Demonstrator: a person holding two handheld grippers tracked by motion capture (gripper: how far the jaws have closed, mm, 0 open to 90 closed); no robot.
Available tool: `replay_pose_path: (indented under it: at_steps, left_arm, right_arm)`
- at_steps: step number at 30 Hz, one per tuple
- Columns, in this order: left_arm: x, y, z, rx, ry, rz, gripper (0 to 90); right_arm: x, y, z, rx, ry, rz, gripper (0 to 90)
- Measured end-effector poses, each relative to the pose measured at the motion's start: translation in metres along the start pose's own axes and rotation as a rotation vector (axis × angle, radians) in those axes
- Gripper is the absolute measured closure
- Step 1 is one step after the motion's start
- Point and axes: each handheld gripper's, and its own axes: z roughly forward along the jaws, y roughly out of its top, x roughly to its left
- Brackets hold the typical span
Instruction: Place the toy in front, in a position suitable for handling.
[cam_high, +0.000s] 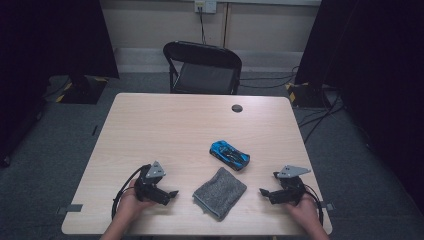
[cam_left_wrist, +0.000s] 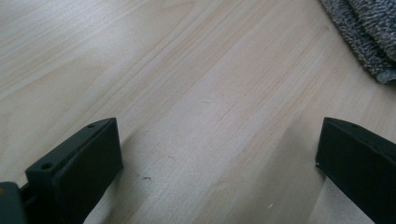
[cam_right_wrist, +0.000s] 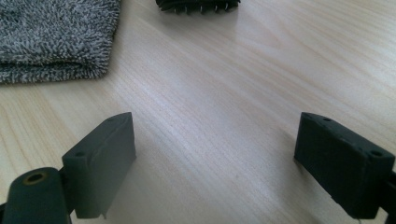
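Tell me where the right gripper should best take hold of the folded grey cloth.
Probably at the grey cloth's right edge, the one facing the open right gripper. It lies flat and folded on the table, so coming in low from the right lets one finger slide under the stacked layers and the other press on top.

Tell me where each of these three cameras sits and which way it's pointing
High view: above the near side of the table, looking forward and down; both hands, left gripper and right gripper show.
Left gripper view: rides the left gripper, looking over bare wood between open jaws toward the grey cloth.
Right gripper view: rides the right gripper, jaws open, facing cloth and blue toy car.
Shared: all three views show the cloth.
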Motion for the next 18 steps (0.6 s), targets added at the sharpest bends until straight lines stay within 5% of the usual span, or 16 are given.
replay_pose_path:
  at_steps: [9, 14, 18]
  left_arm:
    - [-0.002, 0.005, -0.002, 0.052, 0.02, -0.034, 1.5]
    - [0.0, 0.012, -0.005, 0.031, -0.04, -0.079, 18.0]
    - [-0.009, 0.022, -0.006, 0.031, -0.035, -0.038, 18.9]
  right_arm:
    - [0.0, 0.0, 0.0, -0.002, 0.004, 0.003, 12.0]
    - [0.0, 0.0, 0.0, -0.001, 0.003, 0.003, 11.9]
    - [0.0, 0.0, 0.0, -0.002, 0.002, 0.004, 11.9]
